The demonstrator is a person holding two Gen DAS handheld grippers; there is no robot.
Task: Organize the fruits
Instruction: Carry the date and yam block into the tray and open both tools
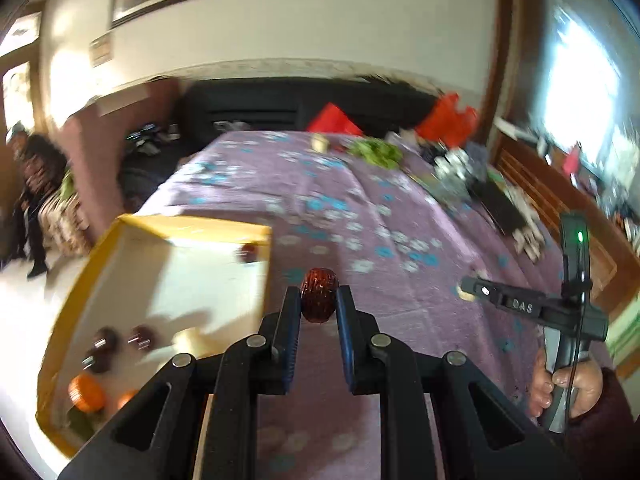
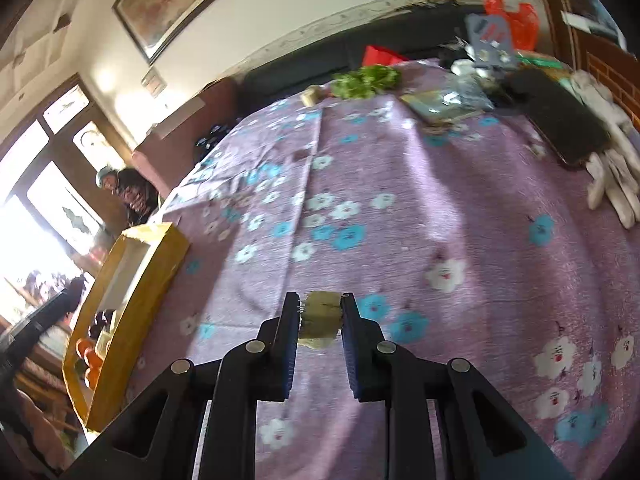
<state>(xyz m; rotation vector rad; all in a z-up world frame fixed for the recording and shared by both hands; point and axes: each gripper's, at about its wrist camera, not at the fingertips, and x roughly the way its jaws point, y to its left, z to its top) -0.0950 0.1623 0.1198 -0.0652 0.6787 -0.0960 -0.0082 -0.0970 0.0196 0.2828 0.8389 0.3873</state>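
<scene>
- In the left wrist view, a dark red, wrinkled date [image 1: 319,295] is seen clamped between the two blue-padded fingertips of the left gripper [image 1: 319,304], above the purple flowered tablecloth [image 1: 360,216].
- Just to the left of that gripper, a yellow-rimmed box [image 1: 132,222] with a pale floor is set at the near left edge of the table.
- Inside the box, one dark fruit [image 1: 249,253] is found at the far right corner, two more dark fruits [image 1: 105,344] near the middle of the left side, and orange fruits [image 1: 86,393] at the near left corner.
- At the right of the same view, the right gripper [image 1: 476,290] is seen from the side, its handle held by a hand [image 1: 568,384]; a pale piece is gripped at its tip.
- In the right wrist view, a pale yellowish chunk of fruit [image 2: 320,318] is shown pinched between the fingers of the right gripper [image 2: 320,312], over the cloth.
- From this view the box is seen at the left, well apart from the chunk, with orange fruits visible at its near end.
- At the far end of the table, leafy greens [image 2: 366,80] and a small pale piece [image 2: 310,96] are laid; a dark flat object [image 2: 560,120] and white gloves [image 2: 612,184] are placed at the far right.
</scene>
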